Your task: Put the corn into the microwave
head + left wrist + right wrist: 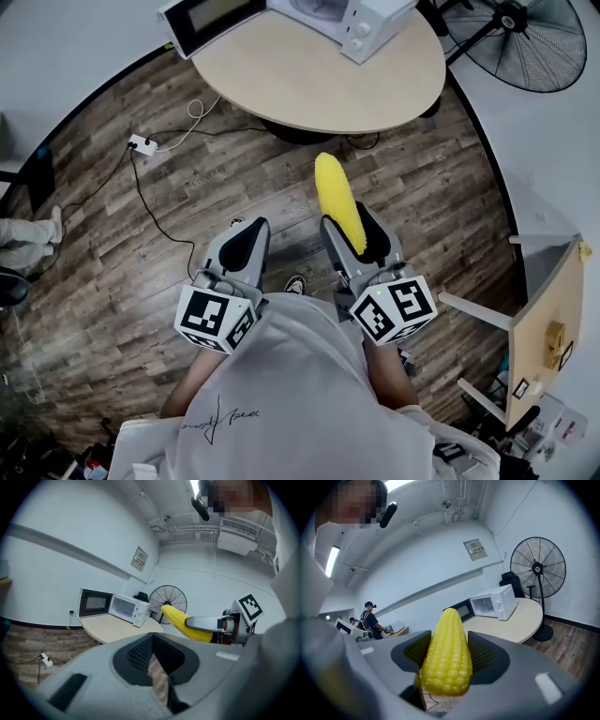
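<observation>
1. Clamping the corn [335, 195], the right gripper [449, 654] has its ribbed pads [484, 652] pressing the cob from both sides, at its thick end.
2. Corn long axis runs along the jaws; the narrow tip sticks out past the fingertips toward 12 o'clock, nearly level.
3. Left gripper [246, 246] sits at 9 o'clock of the right one, just beside it; its jaws are drawn in narrow with nothing between them.
4. Microwave [370, 19] lies at 12 o'clock of the corn tip, well apart. Its door [208, 21] is swung open toward 11 o'clock, and the cavity looks free.
5. Right gripper is the nearer one and already loaded. Judgement: the next move is a straight carry to 12 o'clock, tip first into the cavity, with the open door kept on the left.
6. Microwave stands at the far edge of a round beige table [319, 94], whose near part is bare.
7. Between the person and the table is wood-plank floor [141, 244], with a power strip [142, 145] and its cable at 10 o'clock.
8. A standing fan [525, 37] is at 1 o'clock beside the table; plain pale walls sit behind.
</observation>
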### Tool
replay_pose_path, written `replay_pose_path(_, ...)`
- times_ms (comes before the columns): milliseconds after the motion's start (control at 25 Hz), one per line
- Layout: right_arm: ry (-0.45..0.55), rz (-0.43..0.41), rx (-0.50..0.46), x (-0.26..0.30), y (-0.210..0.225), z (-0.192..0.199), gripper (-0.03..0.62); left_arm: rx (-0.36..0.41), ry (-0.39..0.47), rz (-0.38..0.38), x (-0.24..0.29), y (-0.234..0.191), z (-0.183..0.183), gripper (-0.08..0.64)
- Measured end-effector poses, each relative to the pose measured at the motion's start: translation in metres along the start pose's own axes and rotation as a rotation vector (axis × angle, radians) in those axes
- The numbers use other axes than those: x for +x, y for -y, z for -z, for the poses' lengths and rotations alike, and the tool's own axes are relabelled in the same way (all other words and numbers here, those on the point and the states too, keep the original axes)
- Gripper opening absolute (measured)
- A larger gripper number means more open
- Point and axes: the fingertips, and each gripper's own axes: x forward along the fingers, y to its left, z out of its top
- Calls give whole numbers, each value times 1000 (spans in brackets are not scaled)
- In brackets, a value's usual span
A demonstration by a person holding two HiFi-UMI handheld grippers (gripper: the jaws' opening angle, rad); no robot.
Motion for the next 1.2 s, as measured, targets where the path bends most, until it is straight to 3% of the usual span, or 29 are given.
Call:
replay_pose_path(760,14,57,-3,155,-43,-41,258,10,27,-6,21,-175,-90,-12)
replay_pose_path(1200,53,125,-20,220,-52,-60,258,60,50,46,38,-231,-131,-12)
